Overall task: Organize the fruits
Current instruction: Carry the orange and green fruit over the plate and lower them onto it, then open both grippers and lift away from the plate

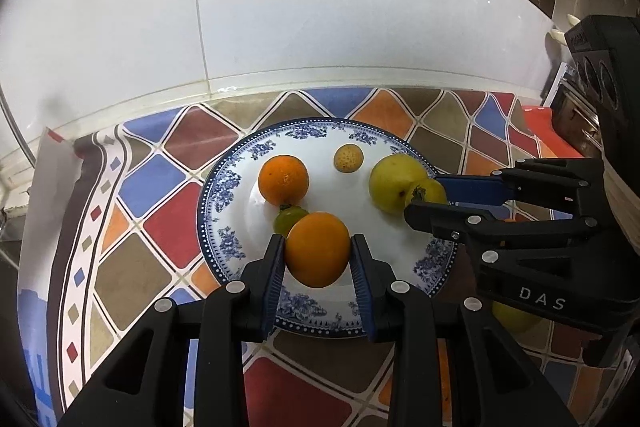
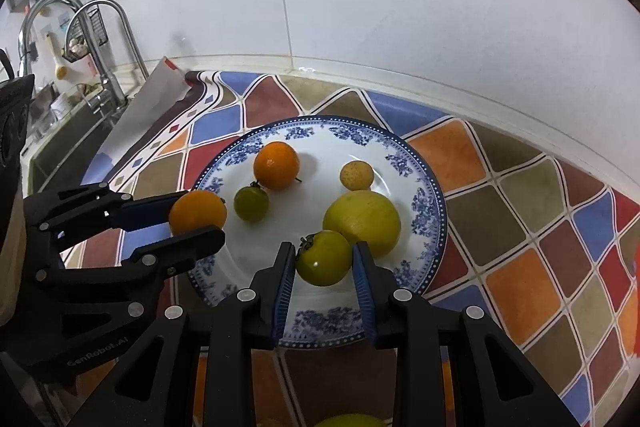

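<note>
Orange fruit (image 1: 318, 249) pinched in left claw (image 1: 318, 255) over plate (image 1: 240, 163) near edge | right claw (image 2: 324, 259) clamped on yellow-green tomato (image 2: 323, 263) | likely both being set down, sorted by colour.

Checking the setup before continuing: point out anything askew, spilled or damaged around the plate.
Nothing spilled or broken. One oddity: the patterned mat's far-left corner curls up against the wall, showing its white underside. The fruits sit on the plate; each claw, left and right, brackets one.
</note>
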Tool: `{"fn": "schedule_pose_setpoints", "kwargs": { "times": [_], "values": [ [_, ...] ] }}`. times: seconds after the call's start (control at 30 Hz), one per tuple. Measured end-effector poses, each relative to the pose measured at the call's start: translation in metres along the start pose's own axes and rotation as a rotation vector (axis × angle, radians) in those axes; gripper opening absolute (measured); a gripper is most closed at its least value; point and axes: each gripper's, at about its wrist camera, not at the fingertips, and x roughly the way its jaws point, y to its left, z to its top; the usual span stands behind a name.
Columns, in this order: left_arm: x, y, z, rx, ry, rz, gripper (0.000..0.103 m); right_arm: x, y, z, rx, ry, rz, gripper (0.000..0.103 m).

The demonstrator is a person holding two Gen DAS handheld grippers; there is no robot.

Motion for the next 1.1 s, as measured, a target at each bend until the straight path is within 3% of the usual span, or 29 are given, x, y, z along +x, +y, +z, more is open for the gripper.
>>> {"fn": "schedule_pose_setpoints", "kwargs": {
  "times": [0.13,0.37,0.8,1.0,1.1],
  "values": [
    [-0.004,0.001,0.002,-0.011,-0.010,0.012,0.039,-0.001,-0.002,0.000,0.015,-0.009,-0.008,0.036],
    [-0.030,-0.002,0.000,-0.006,-0.058,0.047,0.048,-0.023,0.000,-0.002,0.017,-0.063,-0.042,0.036],
    [-0.099,-0.025,-0.014,0.011,-0.178,0.120,0.067,-0.095,0.013,-0.027,0.022,-0.209,-0.147,0.061],
    [-0.121,-0.035,-0.027,-0.006,-0.202,0.162,0.078,-0.118,0.016,-0.044,0.052,-0.242,-0.157,0.068],
    [-0.128,-0.041,-0.035,-0.004,-0.210,0.184,0.079,-0.124,0.016,-0.054,0.060,-0.238,-0.158,0.069]
  ]
}}
